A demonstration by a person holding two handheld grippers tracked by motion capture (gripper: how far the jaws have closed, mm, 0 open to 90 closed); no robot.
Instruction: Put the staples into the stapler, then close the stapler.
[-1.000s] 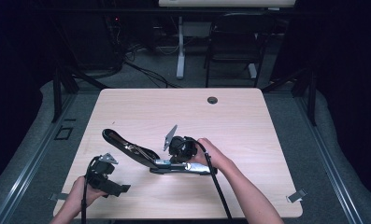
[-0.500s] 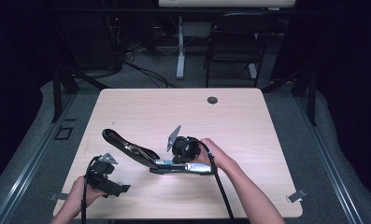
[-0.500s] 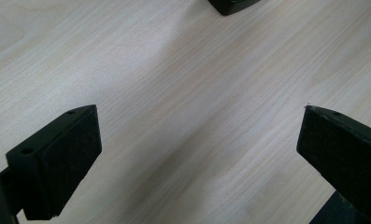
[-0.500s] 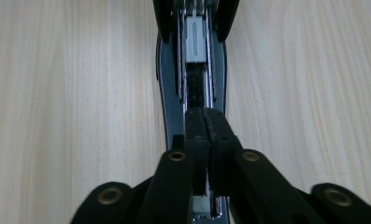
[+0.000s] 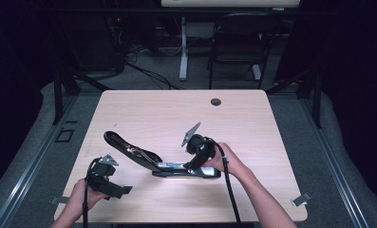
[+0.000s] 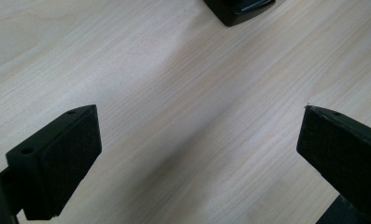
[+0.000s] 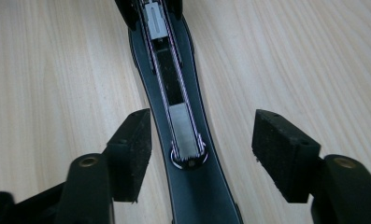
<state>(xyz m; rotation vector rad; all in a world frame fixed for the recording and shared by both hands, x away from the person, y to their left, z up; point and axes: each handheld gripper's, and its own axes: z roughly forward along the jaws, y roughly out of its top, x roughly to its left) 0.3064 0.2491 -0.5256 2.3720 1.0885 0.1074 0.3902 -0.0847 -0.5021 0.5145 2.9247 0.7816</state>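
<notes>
Stapler (image 5: pixel 157 161): a black stapler is lying opened out flat near the front middle of the bench (image 5: pixel 252 123), its top arm swung back toward the left, its base (image 7: pixel 197 196) pointing toward my right hand.

Staple channel (image 7: pixel 174 88): the magazine is facing up and uncovered; a block of staples (image 7: pixel 184 128) is sitting at its near end, the metal pusher (image 7: pixel 154 21) farther up. I judge it is laid open like this for loading or checking staples.

Right gripper (image 7: pixel 199 149): I am holding it low over the base, jaws straddling the base with a gap on both sides; they have just been opening and are pressing on nothing.

Left gripper (image 6: pixel 197 149): I am resting it at the bench's front left, near the stapler, jaws spread wide over bare wood, holding nothing, likely waiting its turn.

Grommet (image 5: pixel 216 101): a small dark cable hole is sitting by the far edge, well apart.
</notes>
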